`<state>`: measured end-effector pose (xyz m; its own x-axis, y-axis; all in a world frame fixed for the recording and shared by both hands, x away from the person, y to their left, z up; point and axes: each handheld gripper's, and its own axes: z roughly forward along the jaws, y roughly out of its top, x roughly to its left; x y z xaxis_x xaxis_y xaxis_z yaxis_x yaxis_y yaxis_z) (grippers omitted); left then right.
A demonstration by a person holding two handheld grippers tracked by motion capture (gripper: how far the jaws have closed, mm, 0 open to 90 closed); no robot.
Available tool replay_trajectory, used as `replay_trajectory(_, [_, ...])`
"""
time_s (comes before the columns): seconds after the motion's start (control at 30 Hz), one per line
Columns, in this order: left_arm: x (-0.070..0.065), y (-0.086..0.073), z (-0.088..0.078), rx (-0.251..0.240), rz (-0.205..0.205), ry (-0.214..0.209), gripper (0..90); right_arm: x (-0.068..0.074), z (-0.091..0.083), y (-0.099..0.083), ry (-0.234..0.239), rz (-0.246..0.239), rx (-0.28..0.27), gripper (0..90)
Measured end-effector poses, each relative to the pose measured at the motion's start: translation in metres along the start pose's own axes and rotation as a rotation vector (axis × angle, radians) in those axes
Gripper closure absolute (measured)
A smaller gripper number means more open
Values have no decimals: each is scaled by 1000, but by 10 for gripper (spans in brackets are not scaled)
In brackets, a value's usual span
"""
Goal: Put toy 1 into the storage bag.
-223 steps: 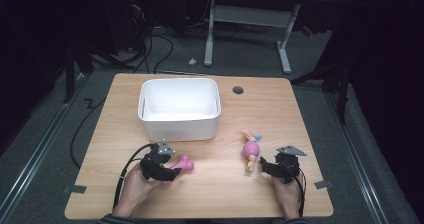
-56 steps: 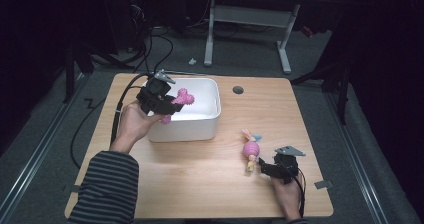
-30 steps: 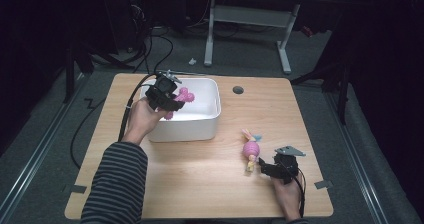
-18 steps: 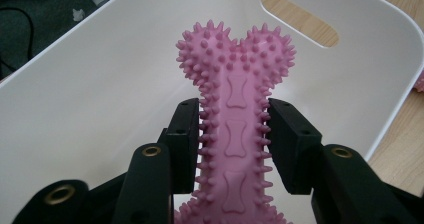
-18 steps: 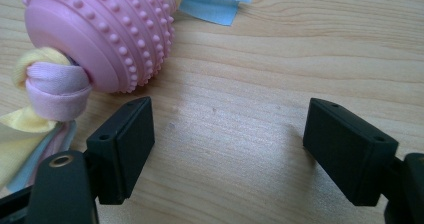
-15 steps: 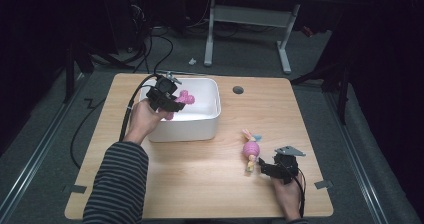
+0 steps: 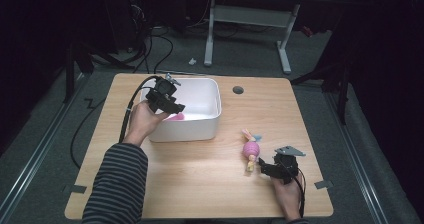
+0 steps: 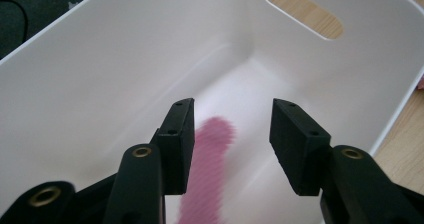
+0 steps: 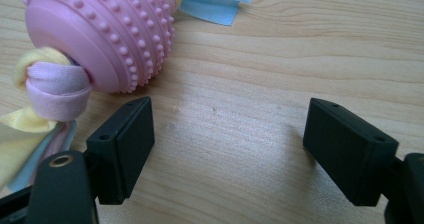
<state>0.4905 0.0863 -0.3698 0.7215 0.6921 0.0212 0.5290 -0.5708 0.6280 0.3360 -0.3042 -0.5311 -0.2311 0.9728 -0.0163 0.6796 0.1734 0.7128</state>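
While the left hand-held gripper (image 7: 169, 104), jaws just parted over the white bin (image 7: 210, 124), lets the pink toy (image 8: 207, 179) drop inside, the right hand-held gripper (image 7: 267, 169) waits released beside the studded ball toy (image 7: 250, 150) on the worktop (image 7: 200, 179).

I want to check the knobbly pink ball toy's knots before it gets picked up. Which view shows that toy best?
The right gripper view: the pink ball toy appears close and sharp, with its studs and knotted cloth plain, just beyond the right gripper, whose open jaws stand on bare wood. The high view shows it small, on the table.
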Motion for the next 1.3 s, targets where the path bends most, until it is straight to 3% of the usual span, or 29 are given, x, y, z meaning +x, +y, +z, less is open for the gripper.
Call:
replay_trajectory(0.3, [1,-8,-30,-82,-32,32,416,0,0,0,0,0,0,203])
replay_trajectory(0.47, [-1,-20,-53,-137,-55,48,394,0,0,0,0,0,0,203])
replay_trajectory(0.73, [-2,-38,-71,-169,-69,57,388,0,0,0,0,0,0,204])
replay_trajectory(1.03, [-7,-56,-84,-190,-68,91,381,0,0,0,0,0,0,203])
replay_trajectory(1.3, [-10,-73,-93,-212,-79,94,379,0,0,0,0,1,0,203])
